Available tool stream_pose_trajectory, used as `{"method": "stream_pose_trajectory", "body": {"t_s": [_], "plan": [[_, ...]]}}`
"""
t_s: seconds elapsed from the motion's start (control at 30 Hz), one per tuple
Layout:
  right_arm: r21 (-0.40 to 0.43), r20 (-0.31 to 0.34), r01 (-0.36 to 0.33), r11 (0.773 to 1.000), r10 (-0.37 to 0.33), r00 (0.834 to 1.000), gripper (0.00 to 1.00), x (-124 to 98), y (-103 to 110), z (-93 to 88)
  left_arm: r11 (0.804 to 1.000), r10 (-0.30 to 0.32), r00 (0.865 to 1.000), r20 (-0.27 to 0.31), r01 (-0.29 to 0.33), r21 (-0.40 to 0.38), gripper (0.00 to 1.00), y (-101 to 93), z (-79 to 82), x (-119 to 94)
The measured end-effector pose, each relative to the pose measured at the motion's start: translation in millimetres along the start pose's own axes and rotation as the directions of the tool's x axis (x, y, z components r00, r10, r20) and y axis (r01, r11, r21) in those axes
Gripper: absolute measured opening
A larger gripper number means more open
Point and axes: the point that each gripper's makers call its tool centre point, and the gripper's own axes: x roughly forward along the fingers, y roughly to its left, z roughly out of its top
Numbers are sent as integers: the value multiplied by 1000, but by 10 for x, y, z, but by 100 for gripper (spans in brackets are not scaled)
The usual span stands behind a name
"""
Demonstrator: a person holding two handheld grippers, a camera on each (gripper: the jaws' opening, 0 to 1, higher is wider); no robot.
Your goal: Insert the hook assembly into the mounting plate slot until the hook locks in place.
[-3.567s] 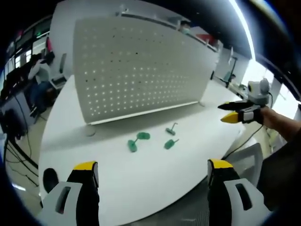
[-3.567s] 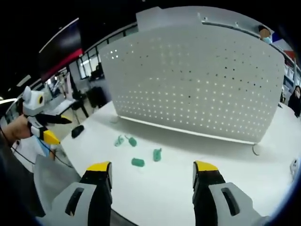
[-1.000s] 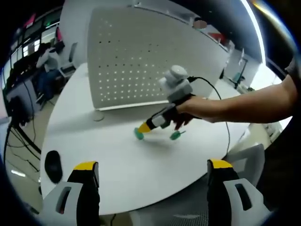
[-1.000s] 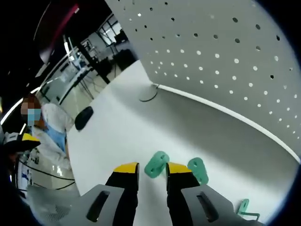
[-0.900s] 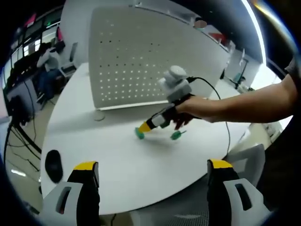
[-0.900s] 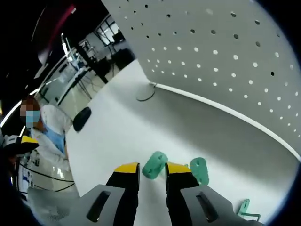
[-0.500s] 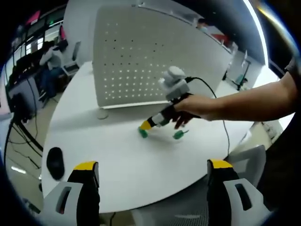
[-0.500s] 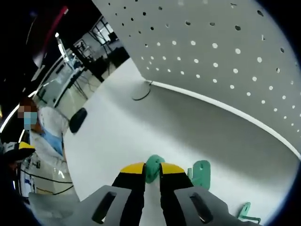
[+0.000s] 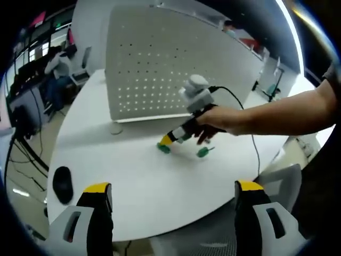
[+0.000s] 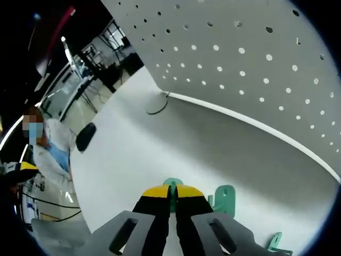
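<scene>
A white perforated metal pegboard (image 9: 160, 64) stands on the round white table (image 9: 144, 186). In front of it, the right gripper (image 10: 171, 198) pinches a green plastic hook piece (image 10: 171, 184); another green piece (image 10: 225, 198) lies just beside. The left gripper (image 9: 170, 200) hangs wide open near the table's edge.

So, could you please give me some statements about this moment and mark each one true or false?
1. The right gripper is shut on a small green plastic hook piece. True.
2. The left gripper holds a green piece. False: its jaws stand wide open, with nothing between them.
3. The white perforated metal board lies flat on the white round table. False: it stands upright.
4. Another green piece lies beside the right gripper. True.
</scene>
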Motion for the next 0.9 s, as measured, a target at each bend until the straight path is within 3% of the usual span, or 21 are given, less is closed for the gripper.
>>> {"method": "stream_pose_trajectory", "body": {"t_s": [0.5,0.9], "plan": [[-71,62,-5,997,10,998,0,-79,110,83,1000,5,1000,6,-5,2,97,5,15,-22],[-66,103,-25,997,32,994,0,-229,196,138,1000,5,1000,28,-6,24,97,-40,109,-56]]}}
